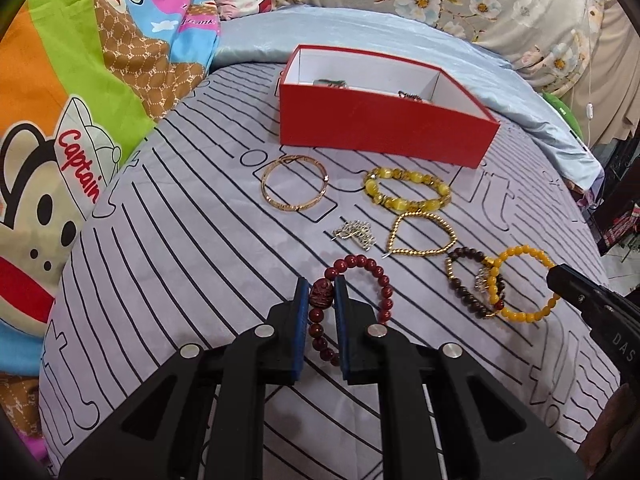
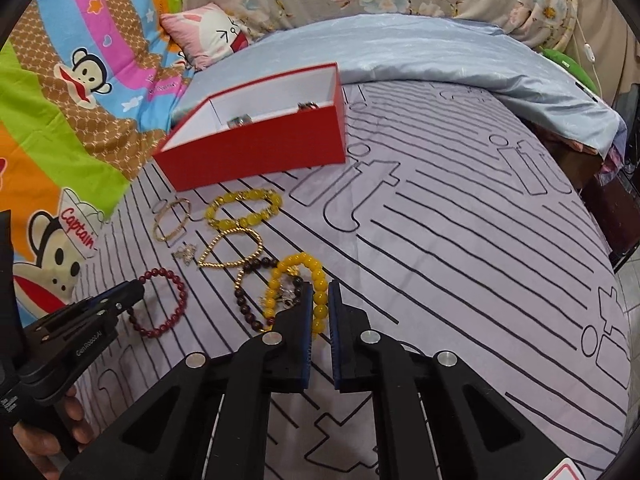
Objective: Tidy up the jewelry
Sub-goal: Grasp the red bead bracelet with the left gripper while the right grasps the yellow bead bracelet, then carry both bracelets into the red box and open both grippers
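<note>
Several bracelets lie on a striped grey bedsheet before a red box [image 1: 380, 120]. My left gripper [image 1: 323, 286] is shut on the carved bead of the dark red bead bracelet [image 1: 360, 264], which rests on the sheet. My right gripper [image 2: 320, 292] is shut on the orange-yellow bead bracelet [image 2: 316, 280], which overlaps a dark brown bead bracelet [image 2: 244, 304]. In the left wrist view the right gripper's tip [image 1: 560, 276] touches that yellow bracelet [image 1: 520, 256]. The box [image 2: 260, 140] holds a few pieces, mostly hidden.
Also on the sheet: a gold bangle [image 1: 294, 188], a yellow stone bracelet [image 1: 406, 190], a gold chain bracelet [image 1: 420, 236] and a silver brooch [image 1: 356, 234]. A cartoon monkey blanket [image 1: 80, 120] lies left, a blue quilt [image 1: 400, 32] behind the box.
</note>
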{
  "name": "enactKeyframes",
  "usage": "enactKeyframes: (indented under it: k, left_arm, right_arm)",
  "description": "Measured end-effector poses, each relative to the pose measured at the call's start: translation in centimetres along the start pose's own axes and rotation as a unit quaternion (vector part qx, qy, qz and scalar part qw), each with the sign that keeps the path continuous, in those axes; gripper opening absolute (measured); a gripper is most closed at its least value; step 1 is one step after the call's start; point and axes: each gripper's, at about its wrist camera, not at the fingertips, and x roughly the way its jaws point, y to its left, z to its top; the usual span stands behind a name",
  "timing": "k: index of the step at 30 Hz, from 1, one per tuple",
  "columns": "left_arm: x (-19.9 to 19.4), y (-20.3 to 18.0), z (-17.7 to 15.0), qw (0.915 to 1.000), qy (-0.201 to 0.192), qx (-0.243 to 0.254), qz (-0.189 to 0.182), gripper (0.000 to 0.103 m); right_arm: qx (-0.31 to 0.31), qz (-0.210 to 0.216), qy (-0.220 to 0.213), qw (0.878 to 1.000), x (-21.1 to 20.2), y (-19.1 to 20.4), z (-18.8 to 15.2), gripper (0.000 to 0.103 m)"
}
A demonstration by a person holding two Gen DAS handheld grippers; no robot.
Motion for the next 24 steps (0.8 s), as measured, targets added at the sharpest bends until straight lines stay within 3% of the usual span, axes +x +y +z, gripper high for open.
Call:
enactKeyframes:
  k: [9, 24]
  left_arm:
    - [-2.8, -0.8, 1.3, 0.9996, -0.017, 0.003, -0.023, 0.012]
    - [-4.7, -2.3, 3.5, 0.9994, -0.019, 0.024, -0.014, 0.012]
  right_arm:
    - [-0.010, 0.021, -0.025, 0.999, -2.5, 1.3, 1.1, 0.006]
    - [-0.018, 0.045, -0.052, 0.997, -4.8, 2.6, 3.3, 0.007]
